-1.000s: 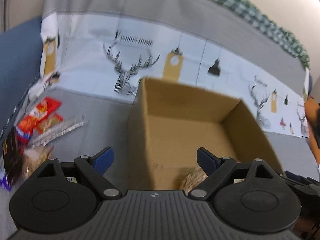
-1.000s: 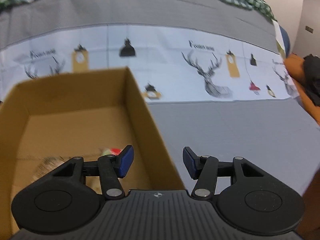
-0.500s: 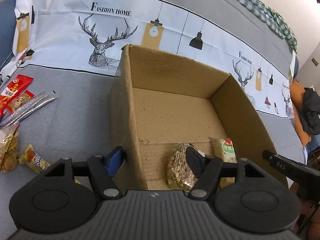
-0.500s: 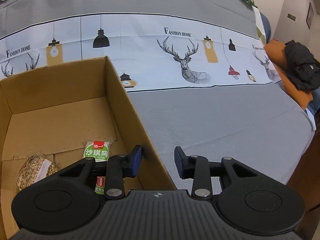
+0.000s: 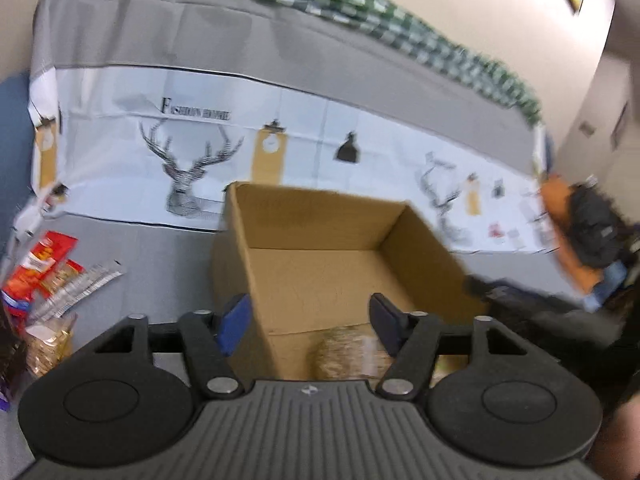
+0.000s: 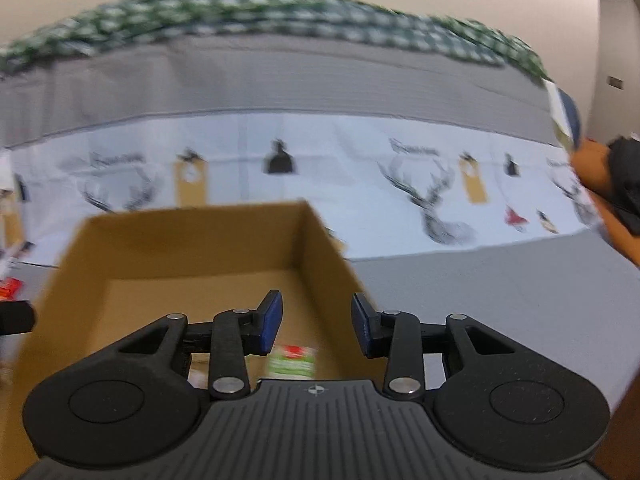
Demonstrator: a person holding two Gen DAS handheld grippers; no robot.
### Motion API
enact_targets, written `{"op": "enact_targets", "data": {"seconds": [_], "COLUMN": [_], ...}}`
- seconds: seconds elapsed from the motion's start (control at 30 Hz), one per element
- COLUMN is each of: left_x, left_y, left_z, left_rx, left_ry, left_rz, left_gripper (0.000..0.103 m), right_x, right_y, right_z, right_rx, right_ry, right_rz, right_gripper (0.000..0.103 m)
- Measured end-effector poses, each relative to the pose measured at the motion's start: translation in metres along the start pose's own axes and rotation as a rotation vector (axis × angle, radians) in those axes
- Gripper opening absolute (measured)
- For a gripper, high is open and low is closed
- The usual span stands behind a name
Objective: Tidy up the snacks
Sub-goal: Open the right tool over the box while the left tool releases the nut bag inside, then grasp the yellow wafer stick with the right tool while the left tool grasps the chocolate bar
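Left wrist: left gripper [image 5: 306,322] gaped wide, empty, straddling cardboard box [image 5: 420,240] wall; snack packets [image 5: 52,276] waiting leftward, nut bag [image 5: 344,354] boxed. Right wrist: right gripper [image 6: 316,326] parted, empty; green packet [image 6: 292,362] inside box.

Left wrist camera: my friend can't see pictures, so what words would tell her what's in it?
An open cardboard box sits on a grey cloth, with the left claw open and empty in front of it. A clear bag of snacks lies inside the box, and more snack packets are piled to its left.
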State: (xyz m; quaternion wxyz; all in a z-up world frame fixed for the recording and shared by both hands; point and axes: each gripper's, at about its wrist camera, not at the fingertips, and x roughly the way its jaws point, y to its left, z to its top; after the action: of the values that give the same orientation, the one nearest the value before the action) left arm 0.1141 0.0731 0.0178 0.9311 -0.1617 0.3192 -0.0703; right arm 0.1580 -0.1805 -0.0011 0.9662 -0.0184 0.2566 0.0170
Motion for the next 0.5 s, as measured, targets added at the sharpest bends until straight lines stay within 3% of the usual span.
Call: {"op": "enact_targets", "data": {"seconds": [0.17,0.23,0.33,0.4,0.5], "left_x": [-0.037,-0.049,-0.053,-0.052,-0.06], "left_y": [0.032,0.052,0.089,0.109,0.132], "left_z": [0.008,0.0,-0.018,-0.022,-0.018], "left_rx": [-0.062,-0.09,-0.228,-0.329,-0.441], "left_ry": [-0.004,-0.035,-0.068,-0.056,-0.116], "left_rz": [-0.085,-0.071,-0.05,0.024,0.068], "left_gripper": [0.049,0.049,0.049,0.047,0.047], "right_x": [-0.017,-0.022,-0.029,-0.033,-0.038], "right_y": [0.03,0.042,0.059,0.07,0.089], "right_z": [0.002,0.002,0.001,0.001,-0.002], "right_rx": [-0.015,-0.024,-0.029,-0.033,-0.056], "right_ry": [-0.05,-0.063,-0.079,-0.093,-0.093], "right_rz": [0.117,0.148,0.213,0.252,0.309], "right_gripper": [0.039,0.037,0.032,0.032,0.032]}}
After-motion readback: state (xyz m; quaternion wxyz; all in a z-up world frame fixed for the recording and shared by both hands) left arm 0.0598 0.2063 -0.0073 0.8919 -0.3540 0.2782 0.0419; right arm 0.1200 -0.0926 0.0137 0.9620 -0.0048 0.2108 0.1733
